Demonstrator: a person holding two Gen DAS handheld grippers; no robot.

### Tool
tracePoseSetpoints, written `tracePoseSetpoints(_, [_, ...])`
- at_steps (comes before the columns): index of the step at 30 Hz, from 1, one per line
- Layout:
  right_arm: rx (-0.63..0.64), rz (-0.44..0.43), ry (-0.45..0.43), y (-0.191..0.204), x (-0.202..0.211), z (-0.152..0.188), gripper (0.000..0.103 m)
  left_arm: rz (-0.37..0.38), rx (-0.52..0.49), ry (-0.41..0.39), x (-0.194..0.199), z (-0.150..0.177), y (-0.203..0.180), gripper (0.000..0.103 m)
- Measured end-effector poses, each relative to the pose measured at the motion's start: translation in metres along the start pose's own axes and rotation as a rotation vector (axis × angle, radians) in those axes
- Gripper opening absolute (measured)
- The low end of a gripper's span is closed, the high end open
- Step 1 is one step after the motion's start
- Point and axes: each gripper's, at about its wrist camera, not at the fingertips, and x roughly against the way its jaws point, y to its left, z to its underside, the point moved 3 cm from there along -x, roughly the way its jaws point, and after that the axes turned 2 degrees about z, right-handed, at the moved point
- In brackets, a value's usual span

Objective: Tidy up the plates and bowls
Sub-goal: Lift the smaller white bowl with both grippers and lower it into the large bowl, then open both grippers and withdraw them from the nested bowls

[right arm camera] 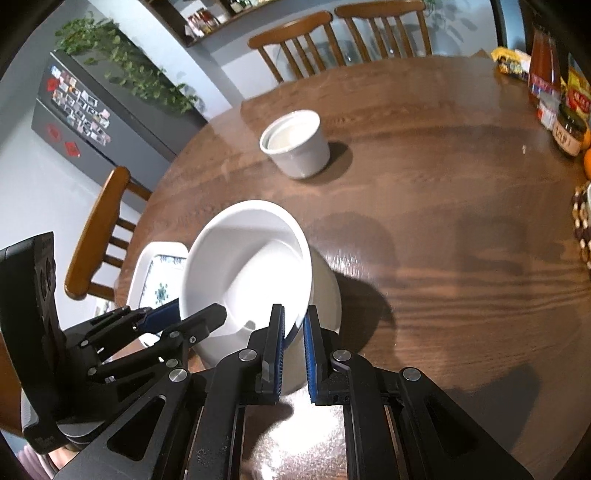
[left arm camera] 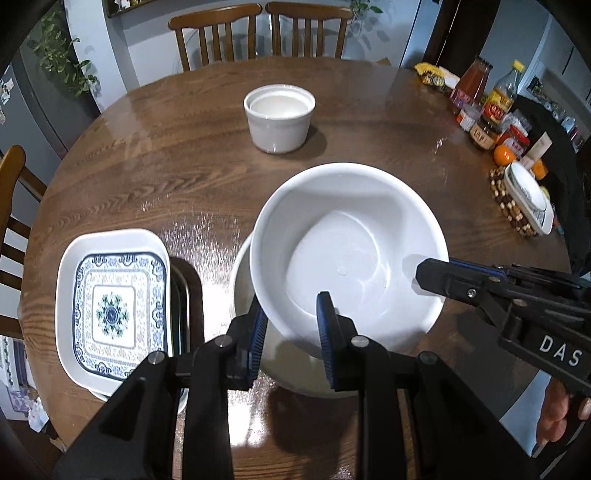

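At the tabletop's (left arm camera: 147, 155) six o'clock, both grippers (left arm camera: 291, 325) (right arm camera: 294, 332) have jaws clenched on the tilted white ceramic bowl's (left arm camera: 351, 251) rim.

Bottles and jars (left arm camera: 491, 107) are crowding the wooden tabletop's (left arm camera: 155, 158) right edge (oranges (left arm camera: 504, 154) beside them); chairs (left arm camera: 258, 33) are standing behind.

Three bowls (left arm camera: 347, 251), one square plate (left arm camera: 110, 314), two grippers (left arm camera: 291, 328), three chairs (left arm camera: 218, 33), several jars and bottles (left arm camera: 498, 99)
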Motion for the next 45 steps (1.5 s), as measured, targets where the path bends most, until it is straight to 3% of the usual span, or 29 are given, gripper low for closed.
tracePoseSetpoints(10, [0.042, 0.032, 0.064, 0.005, -0.016, 0.007, 0.011, -0.034, -0.016, 0.050, -0.015, 0.010, 0.002, 0.025])
tracePoseSetpoints(21, [0.065, 0.084, 0.060, 0.007, -0.016, 0.007, 0.011, -0.045, -0.021, 0.046, -0.015, 0.008, -0.001, 0.029])
tracePoseSetpoints(25, [0.073, 0.119, 0.041, 0.005, -0.012, 0.004, 0.016, -0.053, -0.022, 0.031, -0.010, 0.007, 0.001, 0.037])
tracePoseSetpoints(30, [0.048, 0.130, 0.005, -0.004, -0.001, 0.000, 0.032, -0.066, -0.009, 0.014, -0.004, 0.004, 0.006, 0.048])
tracePoseSetpoints(34, [0.019, 0.130, -0.020, -0.012, 0.006, -0.005, 0.032, -0.068, 0.019, 0.000, 0.001, 0.000, 0.014, 0.055])
tracePoseSetpoints(38, [0.008, 0.132, -0.037, -0.014, 0.011, -0.010, 0.032, -0.073, 0.049, -0.013, 0.005, -0.005, 0.020, 0.070])
tracePoseSetpoints(43, [0.015, 0.129, -0.058, -0.011, 0.017, -0.016, 0.032, -0.065, 0.090, -0.022, 0.009, -0.012, 0.024, 0.072])
tracePoseSetpoints(45, [0.018, 0.128, -0.067, -0.010, 0.019, -0.020, 0.033, -0.059, 0.104, -0.027, 0.011, -0.016, 0.023, 0.078])
